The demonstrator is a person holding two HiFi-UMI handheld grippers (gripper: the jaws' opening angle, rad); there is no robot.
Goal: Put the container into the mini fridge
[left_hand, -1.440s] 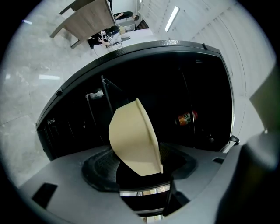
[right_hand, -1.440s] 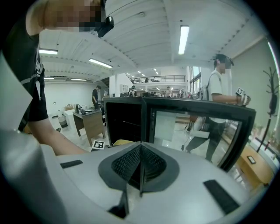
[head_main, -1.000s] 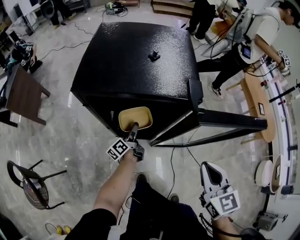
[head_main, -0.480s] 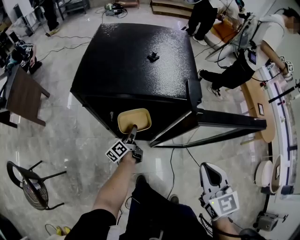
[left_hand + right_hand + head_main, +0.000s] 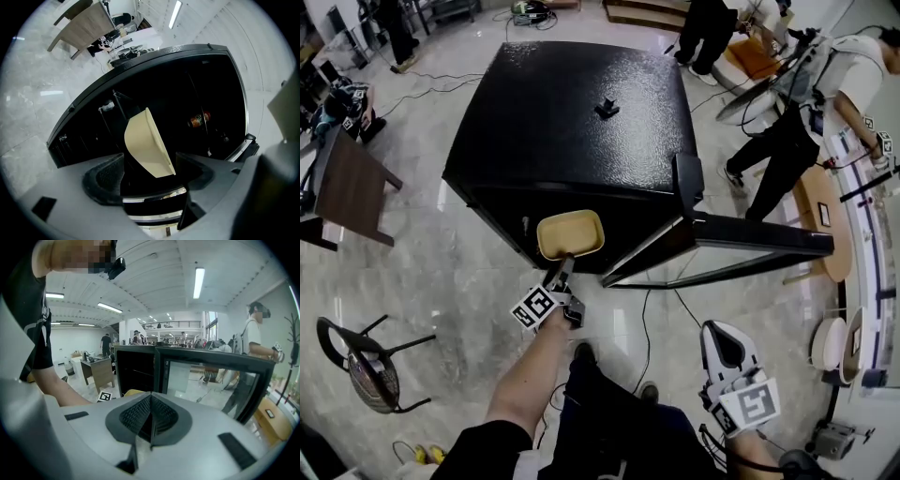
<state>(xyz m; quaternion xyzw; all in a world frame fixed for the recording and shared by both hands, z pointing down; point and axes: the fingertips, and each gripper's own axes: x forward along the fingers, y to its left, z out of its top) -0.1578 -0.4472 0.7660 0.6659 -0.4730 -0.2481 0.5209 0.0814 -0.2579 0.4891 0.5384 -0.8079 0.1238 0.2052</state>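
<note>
The black mini fridge (image 5: 572, 112) stands in front of me with its door (image 5: 759, 239) swung open to the right. My left gripper (image 5: 561, 272) is shut on the near rim of a tan, shallow container (image 5: 570, 233), held at the fridge's front opening. In the left gripper view the container (image 5: 145, 145) is tilted edge-on between the pads (image 5: 105, 176), before the dark fridge interior (image 5: 187, 93). My right gripper (image 5: 722, 347) hangs low at the right, shut and empty. In the right gripper view the closed pads (image 5: 151, 413) face the fridge (image 5: 133, 371) and door (image 5: 206, 376).
A can (image 5: 199, 120) sits inside the fridge. A cable (image 5: 652, 319) runs on the floor below the door. A brown table (image 5: 342, 183) and a chair (image 5: 366, 366) are at the left. People (image 5: 806, 103) stand near a wooden table (image 5: 820, 202) at the right.
The left gripper and container have edged slightly toward the fridge opening. The people at the back right have shifted. The right gripper has stayed put.
</note>
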